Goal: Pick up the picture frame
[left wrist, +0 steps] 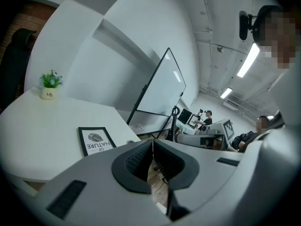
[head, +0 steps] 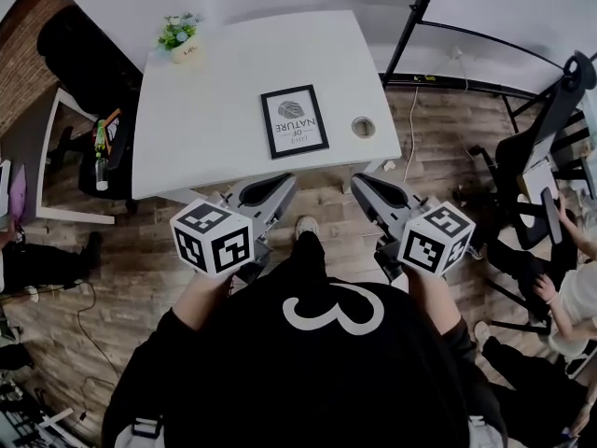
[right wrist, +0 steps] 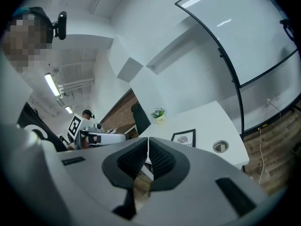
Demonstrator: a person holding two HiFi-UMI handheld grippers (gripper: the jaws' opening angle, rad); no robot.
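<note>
The black picture frame [head: 294, 120] with a white print lies flat on the white table [head: 205, 129], towards its near right part. Both grippers hover short of the table's near edge, over the wooden floor. In the head view my left gripper [head: 284, 187] points at the frame from the near left, and my right gripper [head: 359, 187] from the near right. Both are shut with nothing between their jaws. The left gripper view has the frame [left wrist: 96, 140] left of the gripper [left wrist: 152, 142]. In the right gripper view the frame [right wrist: 184, 138] lies beyond the gripper [right wrist: 148, 142].
A small potted plant [head: 179, 35] stands at the table's far left corner. A round cable hole [head: 364, 127] sits right of the frame. A whiteboard stand [head: 415, 17] rises behind the table on the right. Office chairs [head: 536, 147] and a seated person are at the far right.
</note>
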